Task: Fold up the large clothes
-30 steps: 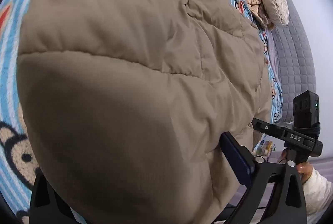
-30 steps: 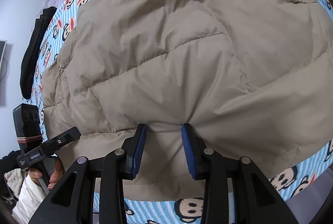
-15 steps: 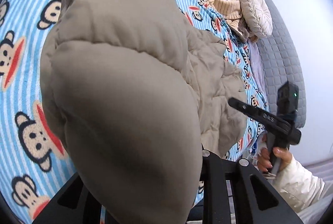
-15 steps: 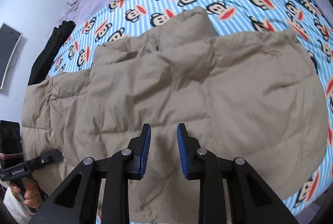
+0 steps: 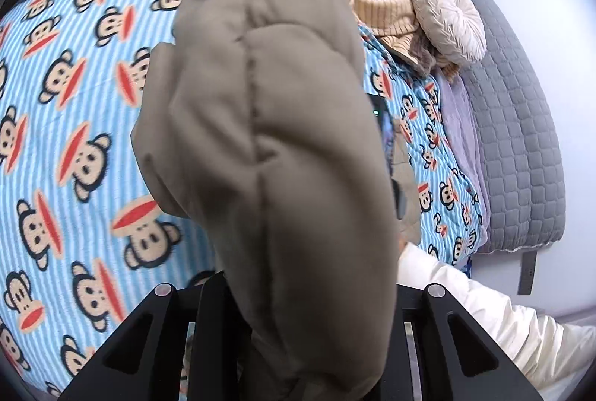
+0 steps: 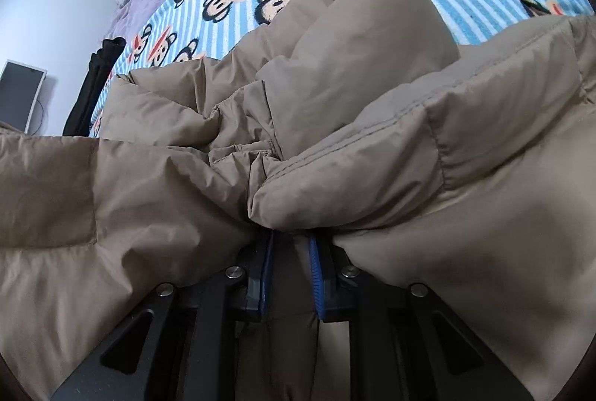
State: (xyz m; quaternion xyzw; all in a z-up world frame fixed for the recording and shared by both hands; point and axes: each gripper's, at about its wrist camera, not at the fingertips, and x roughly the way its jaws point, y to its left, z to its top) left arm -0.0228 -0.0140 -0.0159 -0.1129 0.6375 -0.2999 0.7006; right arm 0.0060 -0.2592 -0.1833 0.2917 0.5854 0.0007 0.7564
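Observation:
A large tan puffer jacket (image 5: 275,148) is lifted off the bed and stands as a tall bunched ridge in the left wrist view. My left gripper (image 5: 298,337) is shut on its lower edge; the padding hides the fingertips. In the right wrist view the tan puffer jacket (image 6: 372,73) bulges over the jaws in thick folds, with the rest lying on the blanket behind. My right gripper (image 6: 288,252) is shut on a fold of it, with fabric pinched between the blue pads (image 6: 265,270).
A blue striped monkey-print blanket (image 5: 74,125) covers the bed. A knitted beige garment (image 5: 383,10), a round cream cushion (image 5: 449,17) and a grey quilted headboard (image 5: 521,125) lie at the far right. A white sleeve (image 5: 484,311) is at lower right. Black clothing (image 6: 93,80) hangs at the left bed edge.
Both grippers have lifted the jacket's near edge and carried it forward over the rest. It was flat a second ago; now it stands bunched and doubled, baring more blanket on the left.

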